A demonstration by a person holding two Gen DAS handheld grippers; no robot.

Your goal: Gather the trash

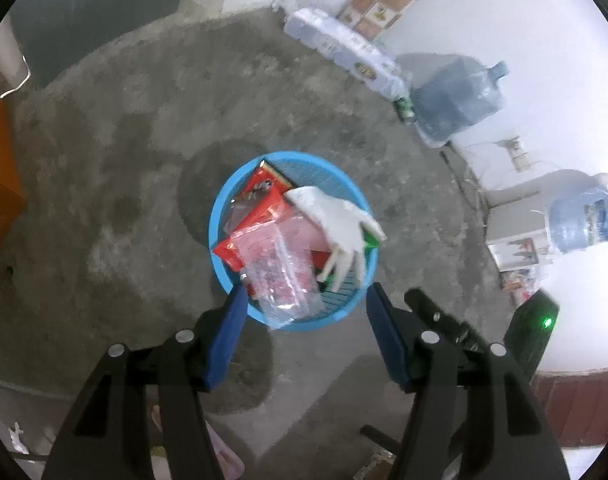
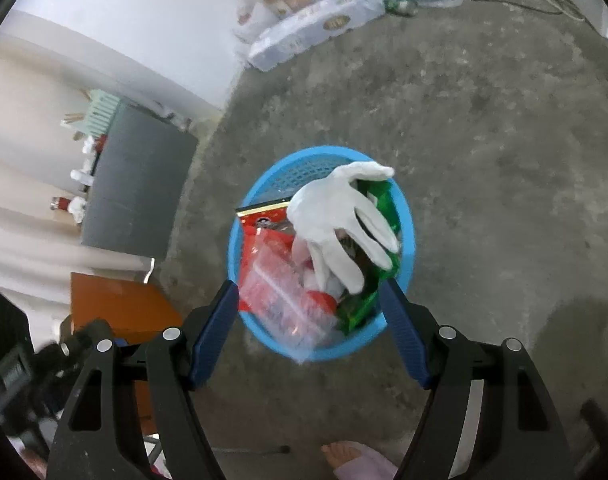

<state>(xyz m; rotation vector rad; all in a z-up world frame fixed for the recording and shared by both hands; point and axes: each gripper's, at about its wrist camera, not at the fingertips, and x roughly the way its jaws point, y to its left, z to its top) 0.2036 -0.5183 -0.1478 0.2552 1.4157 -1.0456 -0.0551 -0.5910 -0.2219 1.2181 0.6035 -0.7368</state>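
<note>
We hover over a blue basket [image 1: 223, 200] on the concrete floor [image 1: 123, 160], and the collecting looks largely done — a red wrapper [image 1: 263, 196], a clear plastic bag [image 1: 283, 280], a green packet [image 2: 364, 300] and a white glove [image 1: 336, 224] all lie inside it. The glove's fingers droop over the rim and the clear bag pokes out past the near edge. Our left gripper [image 1: 304, 304] stands spread with nothing between its blue pads; our right gripper [image 2: 310, 300] is spread too, and empty. No loose trash shows on the floor nearby, though we judge only from what these views cover. Around the basket the floor is open; water jugs [image 1: 456, 100], a wrapped pack [image 1: 336, 44] and an orange box [image 2: 119, 304] sit well apart.
</note>
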